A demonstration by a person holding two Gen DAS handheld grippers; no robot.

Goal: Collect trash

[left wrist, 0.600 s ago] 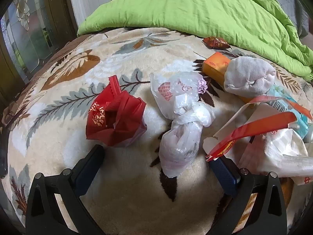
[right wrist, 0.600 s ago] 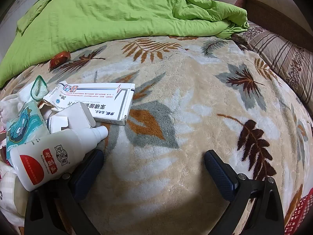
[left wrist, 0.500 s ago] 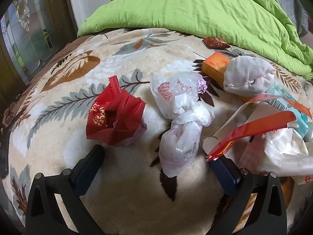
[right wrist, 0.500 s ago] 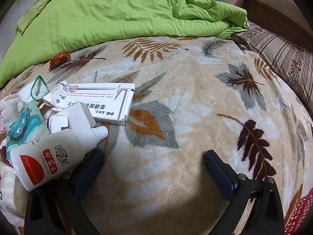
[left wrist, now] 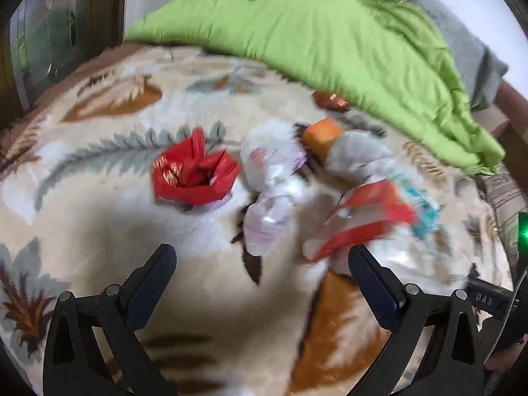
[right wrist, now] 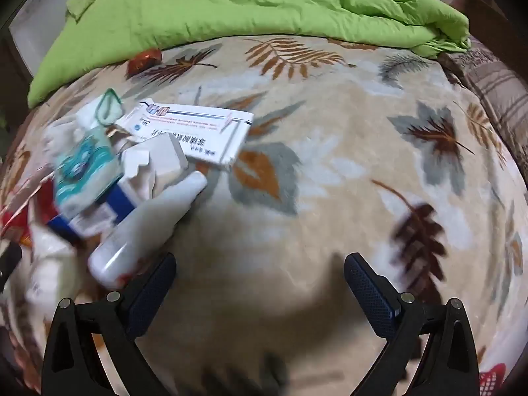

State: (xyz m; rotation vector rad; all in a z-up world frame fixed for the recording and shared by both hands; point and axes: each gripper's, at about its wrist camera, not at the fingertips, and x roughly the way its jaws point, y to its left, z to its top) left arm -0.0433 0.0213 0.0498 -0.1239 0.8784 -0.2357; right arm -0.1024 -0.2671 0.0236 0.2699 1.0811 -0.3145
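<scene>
Both grippers have pulled back and lifted since 0.5 s ago: the litter sits farther from the fingertips in each wrist view, and both views are motion-blurred. Judged from this, the collection is only beginning, with no item yet picked up.

Trash location: all items lie loose on the leaf-patterned blanket [right wrist: 330,198], grouped in 1 cluster between the 2 grippers.

- Red plastic bag [left wrist: 194,178]: crumpled, mouth open upward, at the left end of the cluster.
- Knotted clear bag [left wrist: 270,194]: just beside the red bag, translucent, twisted at its middle.
- Orange box [left wrist: 321,135]: partly behind a white wad [left wrist: 359,158].
- Red-and-white wrapper [left wrist: 359,227]: nearest the right finger of the left gripper [left wrist: 260,264]; too blurred to tell if it touches.
- White bottle [right wrist: 148,227]: lying on its side, its base close to the left finger of the right gripper [right wrist: 259,267].
- White carton [right wrist: 198,132], teal packet [right wrist: 85,168] and torn box [right wrist: 155,161]: overlapping, behind the bottle.
- Small red wrapper [right wrist: 145,59]: apart from the cluster, near the edge of the green quilt [right wrist: 231,3].

Jaw state: both grippers stand spread wide, with nothing between the fingers.

Implication: the raised position gives clearance to choose a target. The red bag looks soft and easy to pinch; it may also serve as the receptacle.
</scene>
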